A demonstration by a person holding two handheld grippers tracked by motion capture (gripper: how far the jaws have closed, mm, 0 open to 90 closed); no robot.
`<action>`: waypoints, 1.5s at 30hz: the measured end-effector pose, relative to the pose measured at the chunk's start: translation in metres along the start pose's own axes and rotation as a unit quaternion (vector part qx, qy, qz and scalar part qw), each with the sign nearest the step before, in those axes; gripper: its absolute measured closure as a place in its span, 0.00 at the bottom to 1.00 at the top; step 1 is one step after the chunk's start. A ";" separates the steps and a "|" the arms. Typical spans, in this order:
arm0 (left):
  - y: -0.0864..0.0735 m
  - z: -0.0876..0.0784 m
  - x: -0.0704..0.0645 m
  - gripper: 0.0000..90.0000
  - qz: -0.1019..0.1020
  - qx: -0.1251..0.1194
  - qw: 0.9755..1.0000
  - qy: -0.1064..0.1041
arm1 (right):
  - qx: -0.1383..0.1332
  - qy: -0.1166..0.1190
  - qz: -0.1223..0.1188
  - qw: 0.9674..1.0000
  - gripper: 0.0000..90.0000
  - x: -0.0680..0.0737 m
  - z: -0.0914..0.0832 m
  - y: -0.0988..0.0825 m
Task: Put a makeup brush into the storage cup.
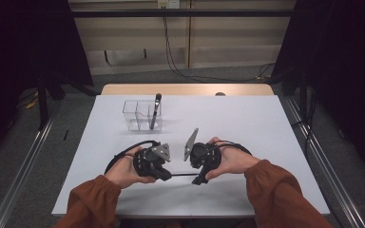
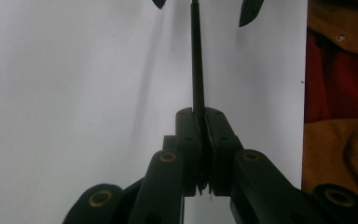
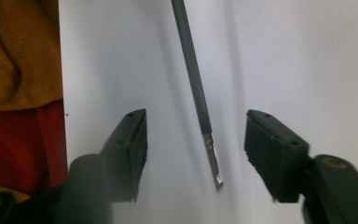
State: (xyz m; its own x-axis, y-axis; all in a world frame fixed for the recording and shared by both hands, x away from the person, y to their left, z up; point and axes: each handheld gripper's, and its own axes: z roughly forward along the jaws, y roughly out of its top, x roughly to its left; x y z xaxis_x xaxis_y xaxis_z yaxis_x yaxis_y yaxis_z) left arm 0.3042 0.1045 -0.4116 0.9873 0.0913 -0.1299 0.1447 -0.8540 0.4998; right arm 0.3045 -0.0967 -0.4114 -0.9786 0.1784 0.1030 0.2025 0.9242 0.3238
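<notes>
As seen from above, near table point(image 1: 247, 190) edge: left gripper point(image 1: 164, 175) clenched on 1 end of thin black rod point(image 1: 183, 175); right gripper point(image 1: 200, 179) released, 2 jaws apart on either side of rod's metal tip point(image 3: 213, 161), no contact. Farther back: clear divided organizer point(image 1: 138, 114) with 1 upright black pen point(image 1: 156, 110).

Left gripper point(image 2: 204, 154) has its two black jaws clamped tight on a thin dark rod point(image 2: 197, 60), which runs straight up the frame over the white table point(image 2: 74, 93). At the top, the other gripper's two black jaw tips point(image 2: 250, 11) flank the rod's far end, not touching it. An orange-brown sleeve point(image 2: 340, 140) sits beyond the table's right edge.
</notes>
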 end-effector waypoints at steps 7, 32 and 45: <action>-0.007 -0.005 0.001 0.95 -0.014 -0.014 1.000 0.012 | -0.019 -0.012 0.022 1.000 0.25 -0.004 -0.002 -0.009; -0.029 -0.018 0.005 0.95 -0.043 -0.055 0.997 0.020 | -0.087 -0.043 0.087 0.991 0.04 -0.012 -0.016 -0.049; -0.047 -0.023 0.003 0.95 -0.070 -0.095 0.993 0.023 | -0.134 -0.057 0.102 0.984 0.04 -0.008 -0.017 -0.071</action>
State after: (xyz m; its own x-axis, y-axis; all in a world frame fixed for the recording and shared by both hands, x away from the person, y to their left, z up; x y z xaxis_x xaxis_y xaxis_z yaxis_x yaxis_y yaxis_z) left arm 0.3019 0.1568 -0.4156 0.9582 0.2286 -0.1721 0.2853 -0.7193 0.6334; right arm 0.2987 -0.1697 -0.4196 -0.9113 0.4017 0.0907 0.3828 0.7452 0.5460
